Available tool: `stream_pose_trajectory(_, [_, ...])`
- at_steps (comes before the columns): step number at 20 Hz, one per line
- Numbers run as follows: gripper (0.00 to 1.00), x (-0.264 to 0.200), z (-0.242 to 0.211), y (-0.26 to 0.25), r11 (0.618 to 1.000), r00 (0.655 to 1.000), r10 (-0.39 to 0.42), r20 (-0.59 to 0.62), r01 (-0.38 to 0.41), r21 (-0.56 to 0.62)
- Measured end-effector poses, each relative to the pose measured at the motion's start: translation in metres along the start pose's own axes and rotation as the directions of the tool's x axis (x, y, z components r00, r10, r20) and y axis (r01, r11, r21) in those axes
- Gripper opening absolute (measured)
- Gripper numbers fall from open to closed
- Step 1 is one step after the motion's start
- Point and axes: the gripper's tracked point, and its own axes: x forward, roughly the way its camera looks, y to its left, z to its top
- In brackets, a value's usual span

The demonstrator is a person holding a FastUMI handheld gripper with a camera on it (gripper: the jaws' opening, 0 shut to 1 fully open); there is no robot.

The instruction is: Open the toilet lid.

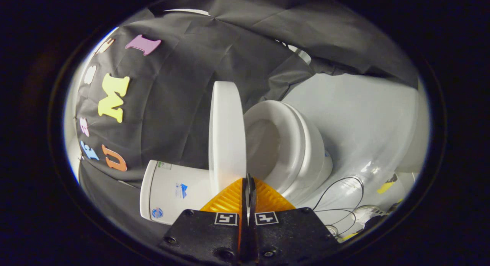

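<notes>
1. Nearest, the gripper (248, 178) has its fingers pressed together, only a thin slit between them. Their tips meet the edge of the lid (226, 136) — whether they pinch that edge I cannot tell.
2. The lid is raised off the seat (294, 143), edge-on to the gripper, its long axis running away from the fingers.
3. Just beyond it the seat ring and bowl (316, 164) lie uncovered, so the opening looks nearly done.
4. The tank (172, 191) sits behind the lid — something for it to lean on.
5. Farthest, cables (342, 195) trail over the pale floor (356, 116).
</notes>
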Motion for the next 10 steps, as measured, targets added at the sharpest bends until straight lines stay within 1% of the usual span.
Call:
stream_pose_trajectory(3, [0.04, -0.003, -0.001, 0.011, 1.000, 1.000, 0.007, 0.014, -0.007, -0.024])
stream_pose_trajectory(10, [0.04, -0.007, -0.003, 0.029, 0.997, 0.999, -0.013, 0.052, 0.017, -0.072])
